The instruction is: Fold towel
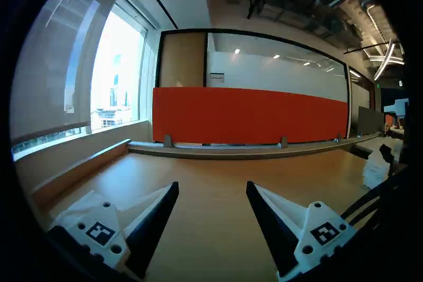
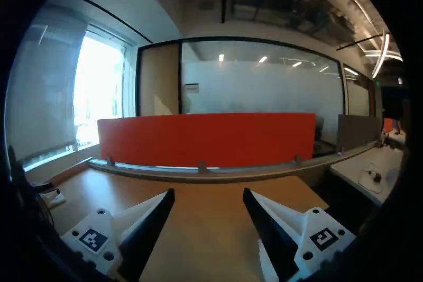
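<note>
Above a wooden desk (image 1: 222, 165) backed by an orange divider (image 1: 248, 115), the left gripper (image 1: 211, 184) and right gripper (image 2: 208, 191) hover with fingers spread, holding nothing; a crumpled white shape (image 1: 375, 170) at the desk's right edge may be the towel, unclear

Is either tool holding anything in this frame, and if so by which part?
Nothing is held. The left tool and right tool both stand open, with bare wooden desk showing through each gap.
</note>
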The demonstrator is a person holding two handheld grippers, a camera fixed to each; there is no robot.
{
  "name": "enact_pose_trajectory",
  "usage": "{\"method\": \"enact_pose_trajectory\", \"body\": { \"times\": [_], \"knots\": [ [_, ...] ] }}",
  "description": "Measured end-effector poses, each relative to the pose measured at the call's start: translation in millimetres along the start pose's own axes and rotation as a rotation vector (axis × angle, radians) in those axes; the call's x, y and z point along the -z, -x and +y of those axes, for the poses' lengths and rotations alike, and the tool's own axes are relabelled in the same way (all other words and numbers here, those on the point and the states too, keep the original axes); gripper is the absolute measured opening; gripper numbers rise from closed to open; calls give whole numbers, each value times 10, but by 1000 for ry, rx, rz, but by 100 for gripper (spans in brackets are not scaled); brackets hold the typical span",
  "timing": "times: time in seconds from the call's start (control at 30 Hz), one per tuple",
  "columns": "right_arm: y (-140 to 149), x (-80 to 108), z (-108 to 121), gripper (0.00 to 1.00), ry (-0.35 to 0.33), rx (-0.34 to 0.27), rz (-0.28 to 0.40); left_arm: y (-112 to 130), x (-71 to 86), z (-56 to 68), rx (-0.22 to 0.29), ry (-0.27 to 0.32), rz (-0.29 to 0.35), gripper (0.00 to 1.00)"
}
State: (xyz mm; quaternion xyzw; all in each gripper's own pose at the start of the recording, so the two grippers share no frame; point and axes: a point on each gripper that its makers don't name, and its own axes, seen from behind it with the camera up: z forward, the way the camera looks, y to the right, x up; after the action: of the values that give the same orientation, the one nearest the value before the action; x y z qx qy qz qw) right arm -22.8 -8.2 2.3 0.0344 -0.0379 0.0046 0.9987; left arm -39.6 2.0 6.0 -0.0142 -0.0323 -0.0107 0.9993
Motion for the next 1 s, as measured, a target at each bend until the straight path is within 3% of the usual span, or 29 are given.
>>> {"method": "enact_pose_trajectory", "body": {
  "times": [0.5, 1.0],
  "knots": [
    [341, -150, -96, 100, -11, 32, 23, 455, -107, -122, 1, -9, 35, 94],
    [388, -231, -164, 100, -20, 47, 33, 486, -119, -166, 13, -19, 77, 94]
  ]
}}
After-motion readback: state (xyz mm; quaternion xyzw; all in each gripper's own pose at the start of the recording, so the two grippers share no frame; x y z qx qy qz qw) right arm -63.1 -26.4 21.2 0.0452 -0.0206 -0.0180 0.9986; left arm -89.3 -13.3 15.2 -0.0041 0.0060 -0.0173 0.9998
